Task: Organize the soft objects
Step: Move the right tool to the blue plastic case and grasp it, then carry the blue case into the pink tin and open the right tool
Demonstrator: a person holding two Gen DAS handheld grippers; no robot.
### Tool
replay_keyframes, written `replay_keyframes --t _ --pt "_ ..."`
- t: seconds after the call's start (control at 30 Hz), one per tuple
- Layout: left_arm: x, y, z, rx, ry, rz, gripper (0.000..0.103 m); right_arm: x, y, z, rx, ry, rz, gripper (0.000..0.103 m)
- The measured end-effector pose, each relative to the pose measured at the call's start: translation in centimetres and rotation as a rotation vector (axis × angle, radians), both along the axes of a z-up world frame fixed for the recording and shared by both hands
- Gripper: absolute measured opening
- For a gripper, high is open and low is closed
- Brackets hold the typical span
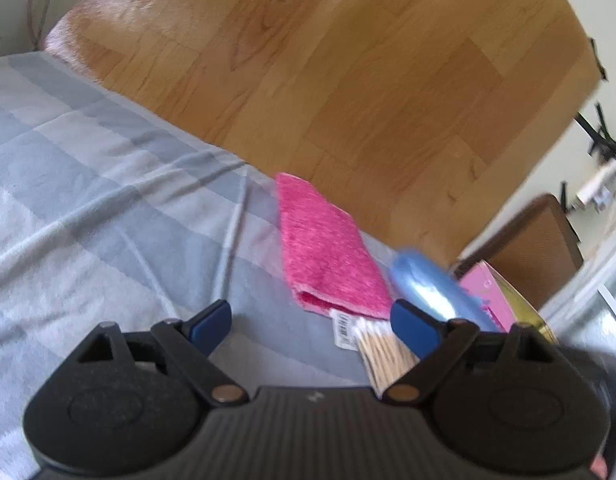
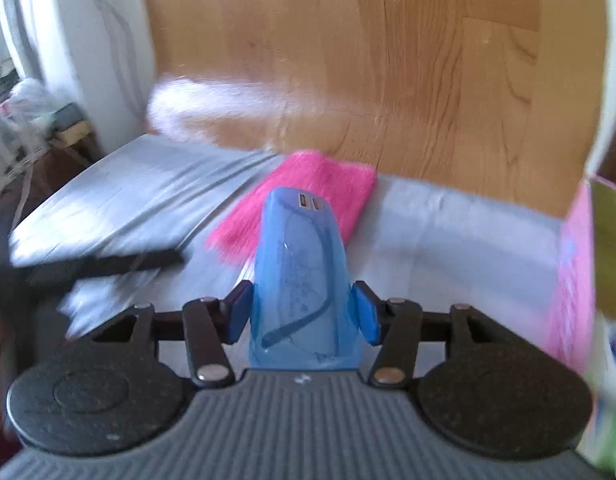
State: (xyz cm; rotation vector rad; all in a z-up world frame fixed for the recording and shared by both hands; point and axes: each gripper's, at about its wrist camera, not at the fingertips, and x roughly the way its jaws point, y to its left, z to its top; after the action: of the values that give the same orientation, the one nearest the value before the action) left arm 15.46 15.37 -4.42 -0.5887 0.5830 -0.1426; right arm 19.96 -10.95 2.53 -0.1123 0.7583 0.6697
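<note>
On the grey checked bed (image 1: 88, 184), pink cloth (image 1: 327, 248) lies near the edge, wood floor (image 1: 347, 60) beyond. Left tool (image 1: 311, 320) apart; right tool (image 2: 304, 312) clamped on blue pouch (image 2: 300, 264).

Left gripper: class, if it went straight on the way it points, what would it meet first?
Probably the grey bedsheet. The open left gripper aims between the pink cloth and sheet folds; depth is unclear.
</note>
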Motion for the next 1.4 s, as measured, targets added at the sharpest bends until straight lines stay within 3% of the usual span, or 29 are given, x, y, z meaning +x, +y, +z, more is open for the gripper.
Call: replay_keyframes --t 0.13,0.3,0.37,0.5,0.73,0.8,0.9,1.0,1.13,1.27,1.4 --pt "-0.9 -1.9 0.6 0.067 -0.046 -0.082 0.081 -7.7 -4.6 -1.8 -0.047 -0.065 -0.017 0.057" --pt "-3.7 -6.6 2.0 0.129 -0.109 -0.276 0.079 -15.4 -10.0 -4.6 -0.168 -0.197 -0.093 0.058" --pt "-5.4 -9.4 2.7 0.14 -0.144 -0.377 0.079 -17.3 -11.1 -5.1 -0.173 -0.229 -0.11 0.06" --pt "-7.1 -15.4 3.2 0.187 -0.149 -0.544 0.086 -19.4 -13.7 -6.1 -0.103 -0.219 -0.194 0.073" --pt "-6.5 -21.9 1.0 0.29 -0.055 -0.653 0.09 -19.8 -14.8 -7.1 -0.009 -0.236 -0.21 0.073" --pt "-6.3 -21.9 0.3 0.227 -0.033 -0.67 0.089 -20.2 -14.9 -7.2 0.017 -0.252 -0.189 0.058" --pt "-6.7 -21.6 0.2 0.226 -0.035 -0.65 0.085 -20.6 -14.8 -7.3 0.025 -0.271 -0.185 0.058" --pt "-6.5 -21.1 1.5 0.216 -0.033 -0.626 0.085 -20.8 -15.2 -6.3 0.056 -0.311 -0.187 0.058" --pt "-5.2 -22.5 5.8 0.23 -0.128 -0.636 0.085 -20.3 -16.3 -3.2 0.08 -0.429 -0.219 0.058" --pt "-2.1 -26.4 9.7 0.284 -0.223 -0.661 0.086 -17.8 -18.6 -0.9 0.039 -0.528 -0.276 0.058" --pt "2.4 -30.6 10.7 0.265 -0.218 -0.684 0.086 -13.8 -21.8 -0.1 -0.021 -0.537 -0.338 0.058"
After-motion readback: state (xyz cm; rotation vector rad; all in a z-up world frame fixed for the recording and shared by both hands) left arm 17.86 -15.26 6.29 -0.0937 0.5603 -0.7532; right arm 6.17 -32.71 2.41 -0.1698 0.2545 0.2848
